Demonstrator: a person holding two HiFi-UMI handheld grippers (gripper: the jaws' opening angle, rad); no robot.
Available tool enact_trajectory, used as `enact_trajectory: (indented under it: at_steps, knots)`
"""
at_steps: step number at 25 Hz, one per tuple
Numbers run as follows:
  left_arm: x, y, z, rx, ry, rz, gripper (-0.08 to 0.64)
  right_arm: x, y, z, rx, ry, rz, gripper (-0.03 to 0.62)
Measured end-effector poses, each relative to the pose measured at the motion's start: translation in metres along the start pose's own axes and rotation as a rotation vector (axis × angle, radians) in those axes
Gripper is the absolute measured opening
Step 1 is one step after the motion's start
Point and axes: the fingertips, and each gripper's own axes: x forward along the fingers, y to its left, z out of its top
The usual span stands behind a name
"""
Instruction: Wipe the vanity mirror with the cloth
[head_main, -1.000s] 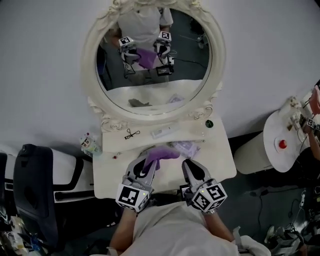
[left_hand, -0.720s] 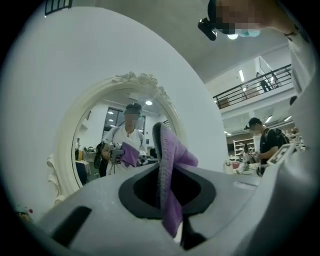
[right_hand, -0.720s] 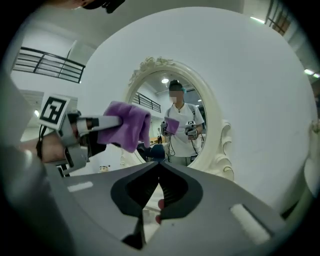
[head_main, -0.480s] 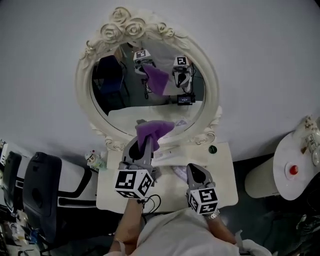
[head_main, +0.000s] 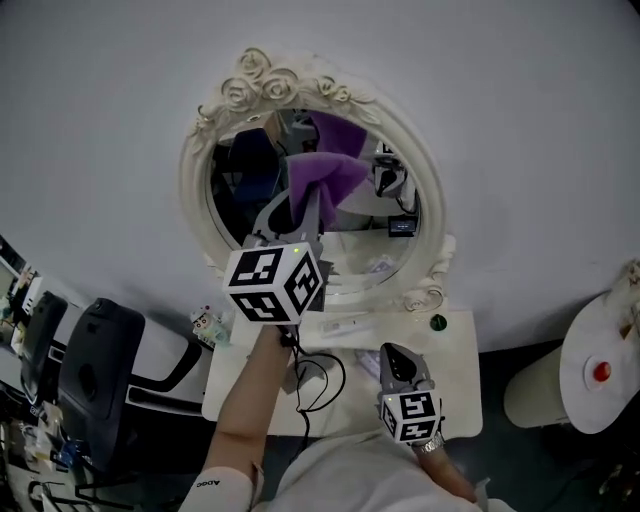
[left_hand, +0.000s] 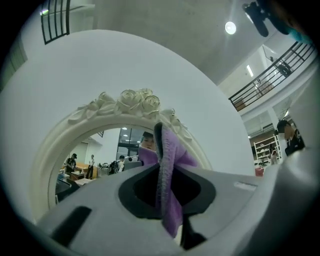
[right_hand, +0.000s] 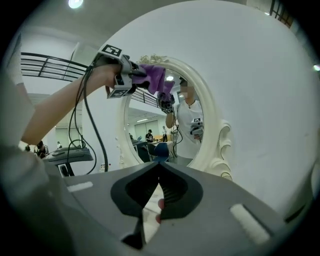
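Observation:
An oval vanity mirror with a white rose-carved frame (head_main: 203, 170) stands at the back of the table. My left gripper (head_main: 303, 203) is raised in front of the upper part of the glass and is shut on a purple cloth (head_main: 327, 174). The cloth sticks out past the jaw tips and meets its own reflection at the glass. In the left gripper view the cloth (left_hand: 168, 165) hangs pinched between the jaws, with the frame (left_hand: 131, 102) behind it. My right gripper (head_main: 398, 362) is low over the table, shut with nothing in it; its own view shows the jaws (right_hand: 159, 166) closed together.
The white vanity table (head_main: 462, 345) carries a small green object (head_main: 438, 322), a flat white item (head_main: 345, 325) and a small figure (head_main: 207, 322) at its left end. A black chair (head_main: 90, 370) stands at the left and a round white stand (head_main: 590, 385) at the right. A cable (head_main: 322, 382) hangs from my left gripper.
My left gripper has risen from the table to the upper part of the mirror, carrying the purple cloth. The right gripper has stayed low over the table. The head view has tilted upward.

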Motion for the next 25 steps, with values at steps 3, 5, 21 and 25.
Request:
enact_trajectory:
  at_steps: [3, 5, 21, 25]
  knots:
    - [0.019, 0.0, 0.012, 0.021, 0.005, 0.005, 0.041, -0.002, -0.003, 0.0, -0.014, -0.008, -0.009, 0.008]
    - [0.032, -0.002, 0.016, 0.044, 0.004, 0.01, 0.041, -0.003, -0.01, 0.005, -0.025, -0.024, -0.031, 0.008]
    - [0.065, 0.037, 0.039, 0.088, -0.007, 0.067, 0.041, -0.007, -0.028, 0.005, -0.03, -0.011, -0.089, 0.008]
    - [0.055, 0.062, 0.043, 0.07, -0.016, 0.101, 0.043, -0.005, -0.03, -0.003, -0.022, 0.004, -0.096, 0.008]
